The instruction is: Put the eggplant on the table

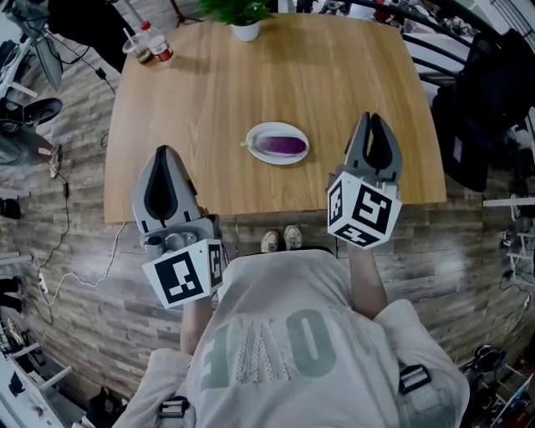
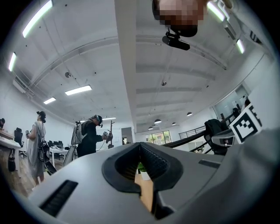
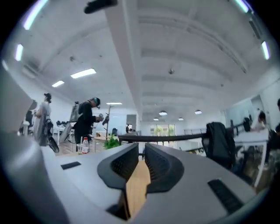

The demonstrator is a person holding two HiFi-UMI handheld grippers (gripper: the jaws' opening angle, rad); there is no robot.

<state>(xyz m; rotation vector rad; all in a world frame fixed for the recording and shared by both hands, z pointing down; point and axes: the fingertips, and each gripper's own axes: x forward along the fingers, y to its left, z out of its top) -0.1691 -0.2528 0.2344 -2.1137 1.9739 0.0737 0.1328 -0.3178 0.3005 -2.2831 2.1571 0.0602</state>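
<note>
A purple eggplant (image 1: 280,145) lies on a small white plate (image 1: 254,135) near the front middle of the wooden table (image 1: 201,109). My left gripper (image 1: 165,150) hangs over the table's front edge, left of the plate and well apart from it. Its jaws (image 2: 140,145) meet at the tips with nothing between them. My right gripper (image 1: 372,118) is just right of the plate, a short way from its rim. Its jaws (image 3: 141,148) stand together with only a thin slit and hold nothing. Neither gripper view shows the eggplant.
A potted plant (image 1: 245,21) stands at the table's far edge, a cup and a red-capped bottle (image 1: 150,48) at the far left corner. Black chairs and bags (image 1: 476,109) crowd the right side. My shoes (image 1: 281,240) show under the front edge. People (image 2: 89,135) stand far off.
</note>
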